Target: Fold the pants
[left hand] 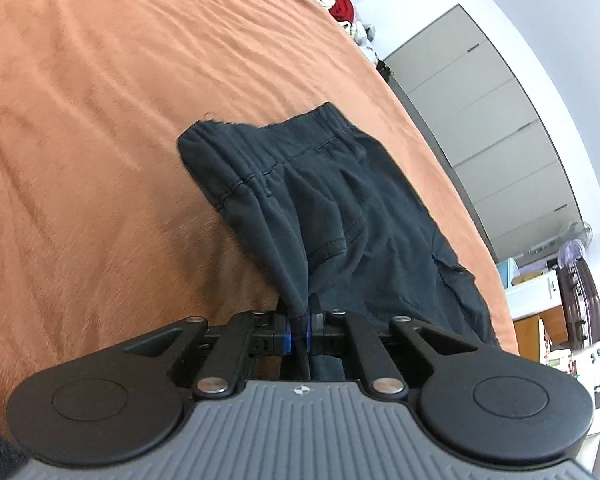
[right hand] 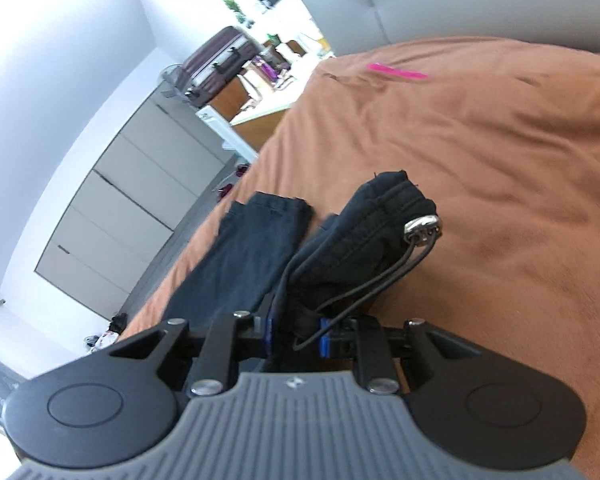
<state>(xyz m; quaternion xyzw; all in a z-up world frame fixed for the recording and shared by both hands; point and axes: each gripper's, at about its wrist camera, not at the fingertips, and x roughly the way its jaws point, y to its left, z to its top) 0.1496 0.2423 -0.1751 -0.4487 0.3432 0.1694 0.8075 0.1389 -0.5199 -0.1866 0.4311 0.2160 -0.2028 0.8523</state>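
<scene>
The dark pants [left hand: 340,208] lie partly on the rust-brown bedspread [left hand: 100,120], partly lifted; the left gripper [left hand: 298,330] pinches a gathered fold of cloth, the right gripper [right hand: 298,334] clamps a thicker bunch near the drawstring toggle [right hand: 422,226]; the fabric looks soft, light and limp, so it should sag between grips; hems or waistband edges seem the safest holds.
</scene>
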